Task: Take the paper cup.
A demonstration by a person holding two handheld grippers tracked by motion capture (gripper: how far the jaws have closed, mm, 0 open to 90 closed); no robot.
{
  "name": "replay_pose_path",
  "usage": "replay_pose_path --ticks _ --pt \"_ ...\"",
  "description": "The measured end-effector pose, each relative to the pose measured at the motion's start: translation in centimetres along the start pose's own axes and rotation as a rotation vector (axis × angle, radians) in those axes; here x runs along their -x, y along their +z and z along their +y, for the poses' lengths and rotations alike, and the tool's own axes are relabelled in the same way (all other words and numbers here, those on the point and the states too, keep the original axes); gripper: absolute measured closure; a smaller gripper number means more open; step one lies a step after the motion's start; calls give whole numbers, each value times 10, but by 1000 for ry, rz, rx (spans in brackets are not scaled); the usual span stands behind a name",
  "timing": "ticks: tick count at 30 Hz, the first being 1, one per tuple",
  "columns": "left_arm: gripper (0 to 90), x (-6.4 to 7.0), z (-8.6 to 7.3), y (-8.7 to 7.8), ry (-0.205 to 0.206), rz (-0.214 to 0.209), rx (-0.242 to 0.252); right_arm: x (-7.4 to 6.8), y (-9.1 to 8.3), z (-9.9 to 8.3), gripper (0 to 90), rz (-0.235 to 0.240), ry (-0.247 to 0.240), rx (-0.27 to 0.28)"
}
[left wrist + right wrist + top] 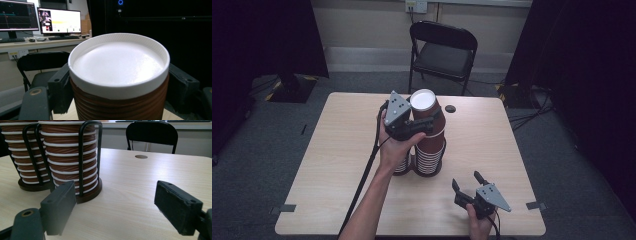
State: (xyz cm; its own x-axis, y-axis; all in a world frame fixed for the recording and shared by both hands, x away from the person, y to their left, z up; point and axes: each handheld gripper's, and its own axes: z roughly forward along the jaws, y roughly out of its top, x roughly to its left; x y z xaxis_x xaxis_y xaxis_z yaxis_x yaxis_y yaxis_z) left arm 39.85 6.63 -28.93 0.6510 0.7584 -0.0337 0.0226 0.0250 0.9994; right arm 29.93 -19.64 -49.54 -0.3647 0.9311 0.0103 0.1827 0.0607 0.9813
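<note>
While my left tool (428, 121) pinches the top ribbed paper cup (120, 75) of the right rack stack (72, 157), separation remains; my right tool (467, 181) waits spread over the near worktop (492, 145).

Brown ribbed cups (430, 142) with white rims — black wire holder (82, 157), pale wood-grain table (482, 145), black chair (443, 47).

- High view looks forward and down over the whole tabletop (492, 150).
- Left gripper view sits close against the cup (117, 75).
- Right gripper view, low, perhaps shares the folding chair (152, 133).
</note>
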Motion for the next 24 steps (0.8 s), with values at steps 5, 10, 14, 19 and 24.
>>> replay_pose_path --ticks 5,10,14,19,24 --pt "218 -2 3 -8 -17 6 30 0 0 0 165 -1 -2 0" --pt "218 -5 7 -16 -42 -4 67 0 0 0 166 0 -1 -1" --pt "218 -5 12 -23 -34 -2 83 0 0 0 166 -1 -1 -2" --pt "217 -1 13 -29 -37 -8 70 0 0 0 166 1 0 -5" --pt "217 -2 11 -37 -69 -33 50 0 1 0 166 9 -1 -8"
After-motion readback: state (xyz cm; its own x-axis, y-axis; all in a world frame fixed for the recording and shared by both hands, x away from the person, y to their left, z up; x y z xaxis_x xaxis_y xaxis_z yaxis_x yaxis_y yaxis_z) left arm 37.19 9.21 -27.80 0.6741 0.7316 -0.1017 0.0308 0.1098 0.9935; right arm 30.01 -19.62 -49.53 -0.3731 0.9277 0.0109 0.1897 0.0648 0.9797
